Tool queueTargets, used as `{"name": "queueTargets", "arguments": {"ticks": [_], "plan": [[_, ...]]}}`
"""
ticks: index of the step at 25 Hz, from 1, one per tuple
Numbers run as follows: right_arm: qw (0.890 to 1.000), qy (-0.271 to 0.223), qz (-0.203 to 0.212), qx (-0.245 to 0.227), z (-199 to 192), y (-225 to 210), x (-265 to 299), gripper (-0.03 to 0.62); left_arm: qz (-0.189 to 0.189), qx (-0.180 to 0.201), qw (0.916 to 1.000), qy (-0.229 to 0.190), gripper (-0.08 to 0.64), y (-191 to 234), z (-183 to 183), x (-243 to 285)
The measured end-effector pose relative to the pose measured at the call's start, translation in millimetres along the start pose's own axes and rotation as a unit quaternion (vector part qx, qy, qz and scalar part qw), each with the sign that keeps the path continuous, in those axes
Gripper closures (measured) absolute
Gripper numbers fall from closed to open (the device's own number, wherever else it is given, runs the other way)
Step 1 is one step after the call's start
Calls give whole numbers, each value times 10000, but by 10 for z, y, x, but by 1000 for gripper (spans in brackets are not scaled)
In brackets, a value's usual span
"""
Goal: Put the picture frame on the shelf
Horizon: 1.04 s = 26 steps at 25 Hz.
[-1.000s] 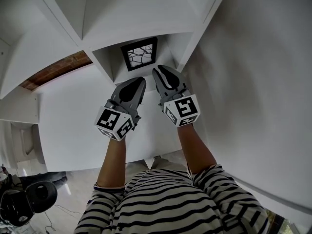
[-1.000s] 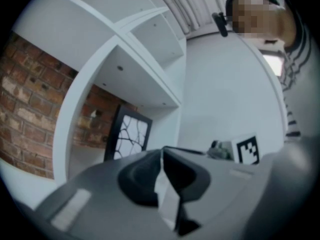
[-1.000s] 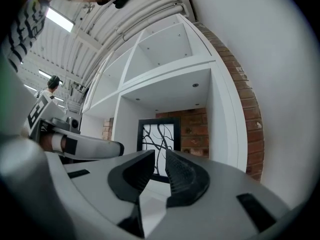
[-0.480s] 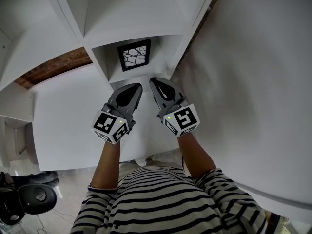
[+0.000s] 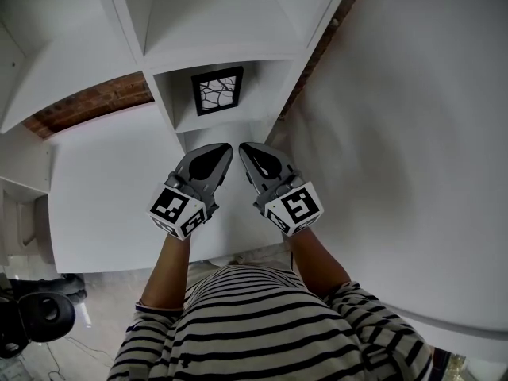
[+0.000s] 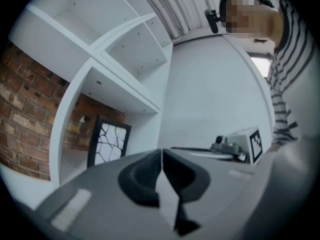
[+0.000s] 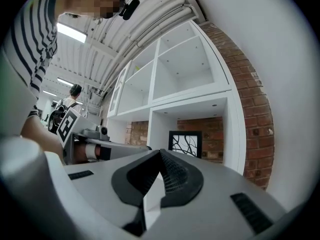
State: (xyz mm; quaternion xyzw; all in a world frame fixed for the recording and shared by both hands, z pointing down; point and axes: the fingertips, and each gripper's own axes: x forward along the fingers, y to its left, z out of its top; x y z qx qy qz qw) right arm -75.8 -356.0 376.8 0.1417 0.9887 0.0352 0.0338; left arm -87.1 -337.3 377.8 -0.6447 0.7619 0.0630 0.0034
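A black picture frame [image 5: 217,90] with a white branch pattern stands upright at the back of a low cubby of the white shelf unit [image 5: 163,101]. Both grippers hang side by side in front of that cubby, apart from the frame. My left gripper [image 5: 225,148] is shut with nothing between its jaws. My right gripper [image 5: 244,147] is shut and empty too. In the left gripper view the frame [image 6: 107,141] shows beyond the meeting jaw tips of the left gripper [image 6: 162,151]. In the right gripper view the frame [image 7: 185,143] stands against the brick back, past the right gripper [image 7: 160,153].
The shelf unit has several empty cubbies [image 7: 187,69] above and beside the frame's one. A red brick wall [image 7: 252,119] backs it, and a plain white wall [image 5: 413,133] runs along the right. A black object [image 5: 36,320] lies on the floor at lower left.
Both grippers have drawn back from the cubby toward the person. The frame stays standing in the cubby.
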Motion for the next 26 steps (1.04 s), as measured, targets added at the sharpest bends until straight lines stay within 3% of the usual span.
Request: {"name": "queueTargets", "arguments": {"ticks": [26], "plan": [[9996,144,179,-181,88,81,-110,584,-31,-1,9999,-106,548,-157,52,-102]]}}
